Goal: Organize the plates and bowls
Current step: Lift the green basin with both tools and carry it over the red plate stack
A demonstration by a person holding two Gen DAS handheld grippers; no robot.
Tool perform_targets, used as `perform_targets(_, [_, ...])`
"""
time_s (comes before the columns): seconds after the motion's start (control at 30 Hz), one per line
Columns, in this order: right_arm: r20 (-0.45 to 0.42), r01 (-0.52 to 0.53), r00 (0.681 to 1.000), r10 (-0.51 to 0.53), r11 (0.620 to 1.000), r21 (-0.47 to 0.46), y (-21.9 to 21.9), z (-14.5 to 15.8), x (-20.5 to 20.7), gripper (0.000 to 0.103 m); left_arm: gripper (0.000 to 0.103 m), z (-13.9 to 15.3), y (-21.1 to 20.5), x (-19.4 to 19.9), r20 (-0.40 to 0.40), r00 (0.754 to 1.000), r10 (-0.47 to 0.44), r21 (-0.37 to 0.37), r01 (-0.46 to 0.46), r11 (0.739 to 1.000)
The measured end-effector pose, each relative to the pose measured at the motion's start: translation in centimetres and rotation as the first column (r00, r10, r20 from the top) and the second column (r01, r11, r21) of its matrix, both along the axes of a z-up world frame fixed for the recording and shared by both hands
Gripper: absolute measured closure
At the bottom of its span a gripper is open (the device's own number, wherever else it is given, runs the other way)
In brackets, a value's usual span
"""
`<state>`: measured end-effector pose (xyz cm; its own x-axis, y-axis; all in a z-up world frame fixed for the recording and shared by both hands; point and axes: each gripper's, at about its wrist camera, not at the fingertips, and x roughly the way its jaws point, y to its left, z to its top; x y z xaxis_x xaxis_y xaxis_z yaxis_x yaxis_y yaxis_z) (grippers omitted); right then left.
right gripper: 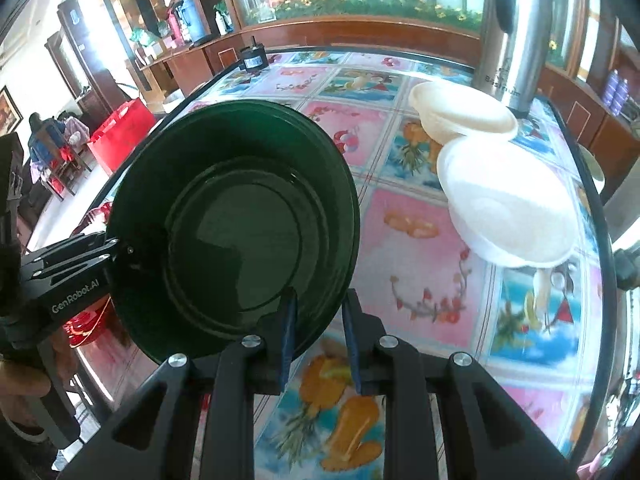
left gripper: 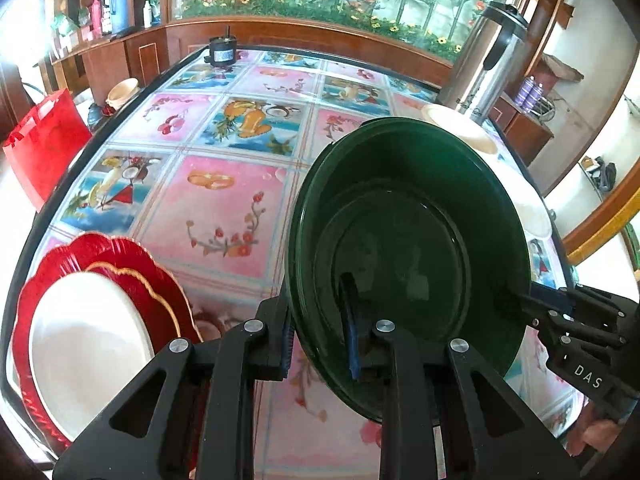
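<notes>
A dark green bowl (left gripper: 408, 256) is held tilted above the table by both grippers. My left gripper (left gripper: 320, 340) is shut on its near-left rim, one finger inside and one outside. My right gripper (right gripper: 318, 332) is shut on the rim at its right side; it also shows in the left wrist view (left gripper: 536, 304). The green bowl (right gripper: 236, 236) fills the left of the right wrist view, with the left gripper (right gripper: 116, 256) clamped on its far rim. A white plate (left gripper: 88, 344) lies on a red scalloped plate (left gripper: 136, 276) at the table's left. Two white bowls (right gripper: 508, 204) (right gripper: 464, 112) lie upside down at the right.
The table (left gripper: 224, 208) has a colourful fruit-pattern cover. A steel thermos urn (right gripper: 516, 36) stands at the far right corner and a small black motor (left gripper: 222, 52) at the far edge. A red bag (left gripper: 44, 140) stands off the table's left side.
</notes>
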<state>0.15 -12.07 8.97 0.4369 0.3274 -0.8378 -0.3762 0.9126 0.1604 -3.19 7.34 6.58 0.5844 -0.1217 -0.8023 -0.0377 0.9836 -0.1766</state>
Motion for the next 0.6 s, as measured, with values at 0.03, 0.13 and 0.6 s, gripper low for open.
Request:
perform_targets(0.03, [0.002, 0.003, 1.000, -0.003, 1.000, 0.001, -0.1, 0.1, -0.5, 0.079, 0.083, 0.1, -0.1, -0.2, 0.002, 1.000, -0.003, 0.001, 0.003, 1.000])
perform_targets(0.13, [0.010, 0.008, 1.000, -0.008, 1.000, -0.004, -0.2, 0.4, -1.2, 0.078, 0.083, 0.4, -0.3, -1.1, 0.008, 1.000, -0.013, 0.003, 0.013, 1.000])
perform_targets(0.6, [0.066, -0.038, 0.997, 0.039, 0.999, -0.013, 2.4, 2.6, -3.6, 0.077, 0.083, 2.3, 2.5, -4.1, 0.042, 0.999, 0.011, -0.018, -0.010, 1.000])
